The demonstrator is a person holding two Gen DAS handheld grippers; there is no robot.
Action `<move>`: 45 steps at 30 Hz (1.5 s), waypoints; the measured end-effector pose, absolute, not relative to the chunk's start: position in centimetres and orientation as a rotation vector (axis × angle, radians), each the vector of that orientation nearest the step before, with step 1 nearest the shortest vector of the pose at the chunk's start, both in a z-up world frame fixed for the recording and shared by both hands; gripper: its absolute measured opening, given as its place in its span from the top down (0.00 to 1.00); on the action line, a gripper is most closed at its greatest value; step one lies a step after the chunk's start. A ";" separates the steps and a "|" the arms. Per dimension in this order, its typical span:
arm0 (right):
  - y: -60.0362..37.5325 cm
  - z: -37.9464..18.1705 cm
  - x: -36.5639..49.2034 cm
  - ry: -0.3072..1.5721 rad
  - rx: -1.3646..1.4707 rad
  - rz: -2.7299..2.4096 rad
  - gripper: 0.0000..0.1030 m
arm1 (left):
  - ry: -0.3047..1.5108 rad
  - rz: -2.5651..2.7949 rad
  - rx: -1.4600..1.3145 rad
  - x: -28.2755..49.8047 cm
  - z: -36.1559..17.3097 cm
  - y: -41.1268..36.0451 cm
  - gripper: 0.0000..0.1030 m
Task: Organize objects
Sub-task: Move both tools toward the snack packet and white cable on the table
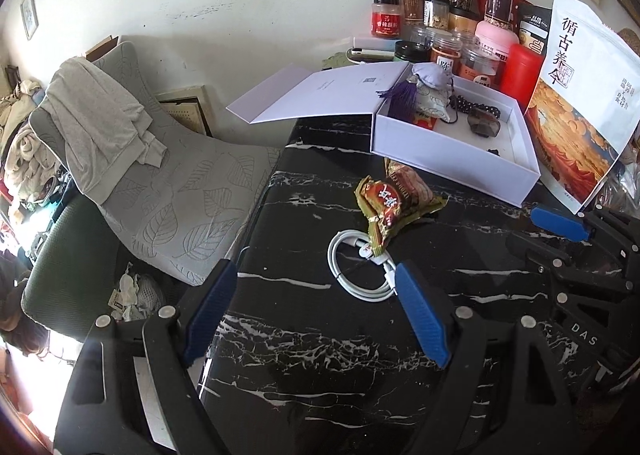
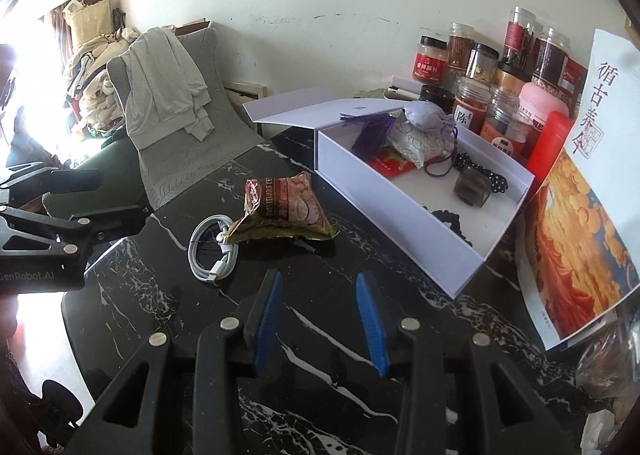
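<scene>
Both the left gripper (image 1: 316, 295) and right gripper (image 2: 320, 307) hover with jaws apart and empty over the black marble tabletop (image 2: 320, 395). Ahead lie a coiled white cable (image 2: 212, 251) touching a snack packet (image 2: 286, 207). Beyond, the open white box (image 2: 400, 215) holds a lavender pouch (image 2: 426, 117), purple tassel (image 2: 374, 135), red envelope (image 2: 390, 167) and dark case (image 2: 472, 187).

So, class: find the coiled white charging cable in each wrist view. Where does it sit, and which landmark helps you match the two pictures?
Left wrist view: coiled white cable lies at centre, just below the snack packet.
Right wrist view: cable lies left of centre, at the packet's lower left.
Shared landmark: the open white box beyond the packet.
</scene>
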State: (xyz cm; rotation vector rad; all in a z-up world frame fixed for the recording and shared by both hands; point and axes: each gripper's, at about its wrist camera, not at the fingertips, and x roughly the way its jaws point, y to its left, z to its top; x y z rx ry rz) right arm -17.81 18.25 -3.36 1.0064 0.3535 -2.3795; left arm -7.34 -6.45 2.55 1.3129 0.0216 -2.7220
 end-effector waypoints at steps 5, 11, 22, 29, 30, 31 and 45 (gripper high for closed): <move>17.8 -5.0 -18.2 0.344 1.031 -2.349 0.62 | 0.066 -2.718 1.345 -7.4 1.0 -6.7 0.22; 17.6 -6.1 -20.1 0.309 1.050 -2.338 0.57 | 0.126 -2.729 1.434 -9.4 -1.9 -6.4 0.22; 15.4 -5.9 -24.1 0.286 1.043 -2.284 0.33 | 0.178 -2.684 1.577 -12.8 -5.0 -6.3 0.22; 12.8 -6.8 -27.0 0.271 1.086 -2.206 0.28 | 0.261 -2.689 1.641 -14.8 -6.9 -6.8 0.20; 12.5 -6.9 -27.3 0.264 1.093 -2.198 0.23 | 0.264 -2.689 1.647 -15.0 -7.1 -6.9 0.19; 12.2 -7.0 -27.7 0.261 1.099 -2.191 0.21 | 0.255 -2.693 1.643 -15.2 -7.1 -6.9 0.18; 10.5 -9.1 -29.4 0.276 1.171 -2.111 0.34 | 0.236 -2.777 1.598 -15.7 -7.3 -8.0 0.15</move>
